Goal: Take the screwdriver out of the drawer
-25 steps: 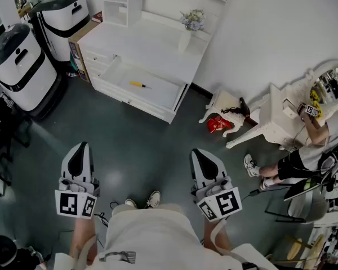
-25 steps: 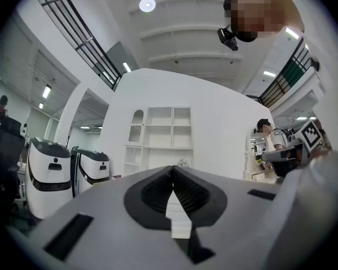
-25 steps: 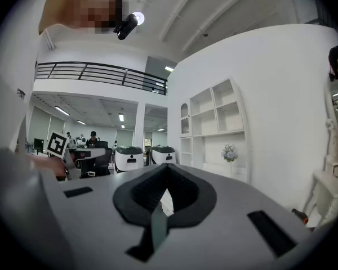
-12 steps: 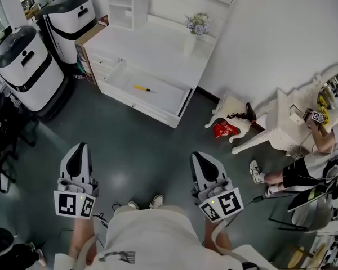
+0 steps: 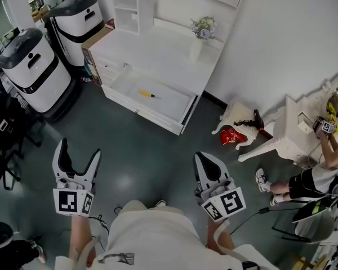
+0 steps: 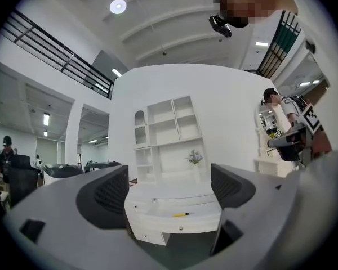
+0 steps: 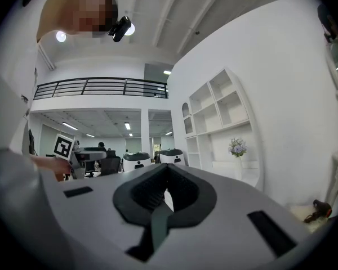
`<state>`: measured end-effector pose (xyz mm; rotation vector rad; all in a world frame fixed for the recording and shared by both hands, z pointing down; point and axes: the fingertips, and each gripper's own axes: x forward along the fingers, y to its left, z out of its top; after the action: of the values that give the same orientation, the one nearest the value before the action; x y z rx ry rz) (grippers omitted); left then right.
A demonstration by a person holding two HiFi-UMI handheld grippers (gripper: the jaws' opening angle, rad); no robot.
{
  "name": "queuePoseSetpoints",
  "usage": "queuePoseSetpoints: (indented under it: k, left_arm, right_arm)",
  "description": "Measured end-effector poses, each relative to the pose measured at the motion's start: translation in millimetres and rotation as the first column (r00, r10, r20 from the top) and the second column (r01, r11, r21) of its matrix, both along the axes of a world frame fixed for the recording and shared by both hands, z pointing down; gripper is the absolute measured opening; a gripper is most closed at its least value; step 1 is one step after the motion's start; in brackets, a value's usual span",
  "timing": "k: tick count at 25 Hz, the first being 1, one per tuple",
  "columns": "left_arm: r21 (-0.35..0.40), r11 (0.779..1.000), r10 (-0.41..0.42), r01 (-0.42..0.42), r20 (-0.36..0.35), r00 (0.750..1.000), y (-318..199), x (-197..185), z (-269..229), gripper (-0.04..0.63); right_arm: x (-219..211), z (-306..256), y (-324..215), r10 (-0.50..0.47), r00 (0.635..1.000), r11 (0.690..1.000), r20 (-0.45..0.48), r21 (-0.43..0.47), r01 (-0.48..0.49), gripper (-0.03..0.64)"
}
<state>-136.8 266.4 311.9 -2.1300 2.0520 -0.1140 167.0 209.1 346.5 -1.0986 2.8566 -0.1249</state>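
The screwdriver point(image 5: 149, 94), with a yellow handle, lies in the open white drawer point(image 5: 167, 105) of a white desk, far ahead of both grippers across the dark floor. It also shows between the left jaws in the left gripper view, the screwdriver point(image 6: 181, 214) small and distant. My left gripper point(image 5: 78, 151) is low at the left; its jaws are opening and stand wide apart with nothing between them. My right gripper point(image 5: 206, 161) is low at the right, its jaws shut with nothing in them. Both point level toward the desk.
Two white and black machines point(image 5: 32, 66) point(image 5: 79, 20) stand left of the desk. A vase of flowers point(image 5: 199, 37) sits on the desk top. A red bag point(image 5: 232, 135) and a small white table point(image 5: 296, 134) are at the right, with a seated person point(image 5: 304, 181) beyond.
The left jaws have gone from shut to wide apart. The desk and drawer have drifted right and down in the head view as both grippers advanced. The right jaws stay shut.
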Motion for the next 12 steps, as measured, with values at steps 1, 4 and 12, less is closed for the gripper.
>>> queuePoseSetpoints:
  k: [1, 4, 12]
  left_arm:
    - [-0.011, 1.000, 0.000, 0.000, -0.005, 1.000, -0.8, -1.8, 3.7, 0.447]
    - [-0.051, 0.999, -0.015, 0.014, -0.011, 1.000, -3.2, -11.8, 17.5, 0.468]
    - [-0.095, 0.994, 0.045, -0.051, -0.067, 0.997, -75.6, -22.1, 44.8, 0.469]
  right_arm:
    - [-3.0, 3.4, -2.9, -0.008, 1.000, 1.000, -0.001, -0.007, 0.007, 0.008]
    - [-16.2, 11.5, -9.6, -0.033, 0.999, 0.999, -0.014, -0.024, 0.032, 0.008]
    - [-36.6, 17.1, -60.9, -0.027, 0.998, 0.999, -0.062, -0.041, 0.025, 0.008]
